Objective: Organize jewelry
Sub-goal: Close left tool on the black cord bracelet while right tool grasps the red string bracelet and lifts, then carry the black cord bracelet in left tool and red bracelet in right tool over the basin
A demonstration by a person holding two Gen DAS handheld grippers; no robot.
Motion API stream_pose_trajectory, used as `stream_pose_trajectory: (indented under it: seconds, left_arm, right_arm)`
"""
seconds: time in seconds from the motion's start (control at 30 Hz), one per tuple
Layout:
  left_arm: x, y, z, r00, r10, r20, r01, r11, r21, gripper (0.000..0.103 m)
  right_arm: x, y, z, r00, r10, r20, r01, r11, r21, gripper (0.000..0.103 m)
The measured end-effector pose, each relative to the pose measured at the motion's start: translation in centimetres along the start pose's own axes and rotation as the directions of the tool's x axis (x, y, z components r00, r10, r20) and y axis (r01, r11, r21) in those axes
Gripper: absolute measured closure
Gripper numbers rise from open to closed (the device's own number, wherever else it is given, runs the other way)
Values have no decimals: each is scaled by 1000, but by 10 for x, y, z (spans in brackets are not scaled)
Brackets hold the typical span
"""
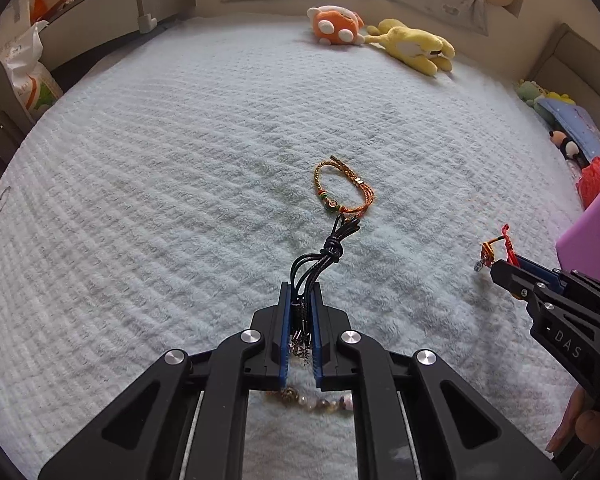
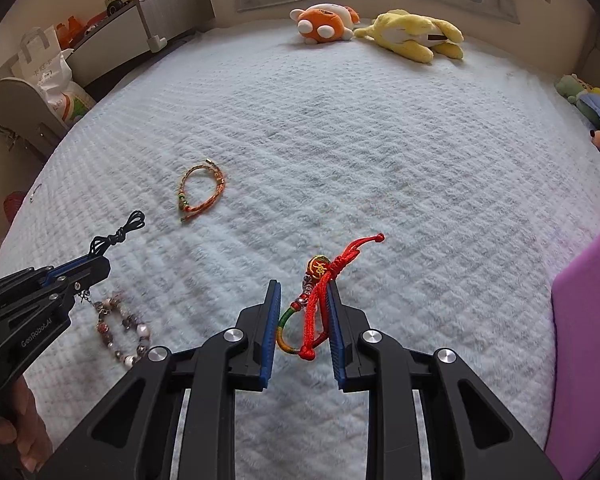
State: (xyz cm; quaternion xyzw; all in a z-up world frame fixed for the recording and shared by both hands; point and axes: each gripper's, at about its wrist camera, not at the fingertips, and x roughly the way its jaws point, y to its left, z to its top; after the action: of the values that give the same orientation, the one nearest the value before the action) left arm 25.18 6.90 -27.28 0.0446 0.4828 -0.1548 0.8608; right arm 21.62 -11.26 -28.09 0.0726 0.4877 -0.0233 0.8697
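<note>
- Left gripper [image 1: 300, 292] clamping a black cord necklace [image 1: 328, 252], blue pads pressing close on the bundled cords; knotted loop end sticking out past the fingertips, small metal clasp bits dangling between the pads nearer the camera.
- Right gripper [image 2: 304, 292] pinching a red knotted string bracelet [image 2: 320, 300] with a round orange-and-green charm and a multicoloured braided section; jaws standing narrow, red cord lying against the right-hand pad, tasselled end poking up beyond the tips.
- Orange braided bracelet [image 1: 342, 188] lying flat as a closed loop on the pale blue quilted bedspread [image 1: 160, 200]; taken as landmark.
- Black cord necklace hanging just on the near side of the orange braided bracelet, loop end almost over its lower edge in the left wrist view.
- Red string bracelet sitting well to the right of the orange braided bracelet, nearer the camera.
- Beaded bracelet [image 2: 120, 332] of pinkish, white and brown stones resting on the bedspread, near side of the orange braided bracelet, below the left gripper.
- Purple box [image 2: 584, 340] standing far right of the orange braided bracelet, at the bedspread edge.
- Orange spotted plush toy [image 1: 334, 26] and yellow plush toy [image 1: 414, 46] lying well beyond the orange braided bracelet, by the far wall.
</note>
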Motion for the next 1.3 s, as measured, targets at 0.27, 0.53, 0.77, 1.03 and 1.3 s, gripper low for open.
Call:
stream_pose_trajectory:
  seconds: [0.27,0.53,0.77,1.03,1.3]
  left_arm:
    - [-54,-12,-14,999,-32,-26,33,999,38,94]
    - [-112,-28,-9,998,-48,-30,51,993,103,94]
    - [-172,-56,13,994,-105,-25,107,978,179,94]
    - [-222,-123,27,981,-191,-32,193,948,255,94]
    - [-244,-234,28,956,-286,-57,291,920,264,94]
  right_arm:
    - [-61,17,-29,1000,5,-18,-4,1000,19,81]
    - [-144,21,-42,1000,13,-13,-12,997,79,81]
    - [-236,5,-42,999,-36,7,35,989,143,81]
    - [-324,-47,-45,995,-91,41,79,970,230,81]
    - [-372,-141,-59,993,-112,42,98,962,254,81]
